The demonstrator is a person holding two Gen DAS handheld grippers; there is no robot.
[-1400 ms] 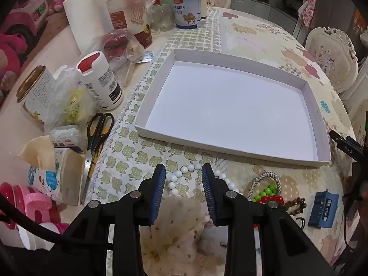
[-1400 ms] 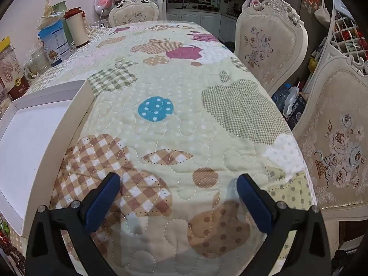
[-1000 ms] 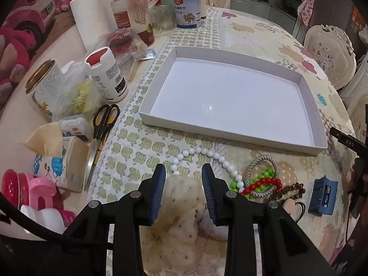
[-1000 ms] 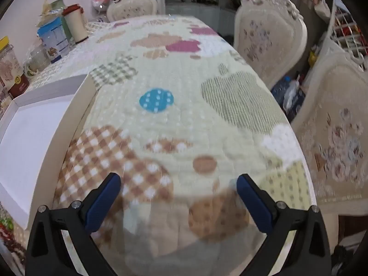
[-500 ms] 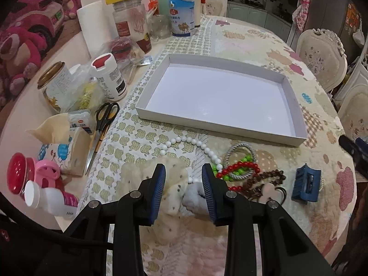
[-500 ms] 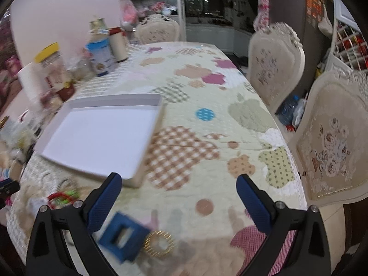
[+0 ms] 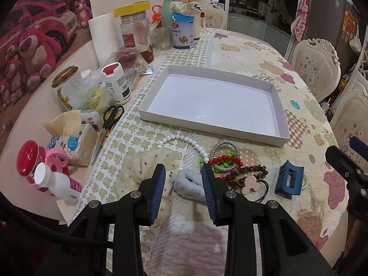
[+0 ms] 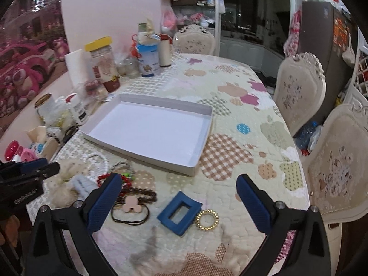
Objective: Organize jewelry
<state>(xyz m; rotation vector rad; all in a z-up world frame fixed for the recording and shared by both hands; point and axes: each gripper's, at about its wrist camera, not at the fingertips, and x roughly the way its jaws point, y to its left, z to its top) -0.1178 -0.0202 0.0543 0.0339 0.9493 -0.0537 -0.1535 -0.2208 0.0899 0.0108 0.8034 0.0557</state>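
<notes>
Looking down the left wrist view, the left gripper (image 7: 182,184) hangs above the near edge of the quilted table (image 7: 241,53) with its jaws parted and nothing pinched; a grey-blue fluffy scrunchie (image 7: 188,185) shows between the pads but lies on the cloth, not gripped. Beyond it sit the white bead necklace (image 7: 184,141), a cream dotted scrunchie (image 7: 147,165), red and green bead bracelets (image 7: 224,161), a brown bead strand (image 7: 250,172), a pink mouse-shaped hair tie (image 7: 249,185) and a blue claw clip (image 7: 288,180), all outside the white tray (image 7: 214,127), which holds nothing. In the right wrist view, the right gripper (image 8: 179,204) is spread wide and empty over the same blue claw clip (image 8: 179,212), with a gold ring-shaped hair coil (image 8: 207,219) touching the clip's edge and the tray (image 8: 147,155) farther off. Sorting seems not yet begun: no piece is in the tray. The next move probably calls for lowering one gripper onto a single item, likely the clip or the fluffy scrunchie, and closing squarely without snagging neighbours.
</notes>
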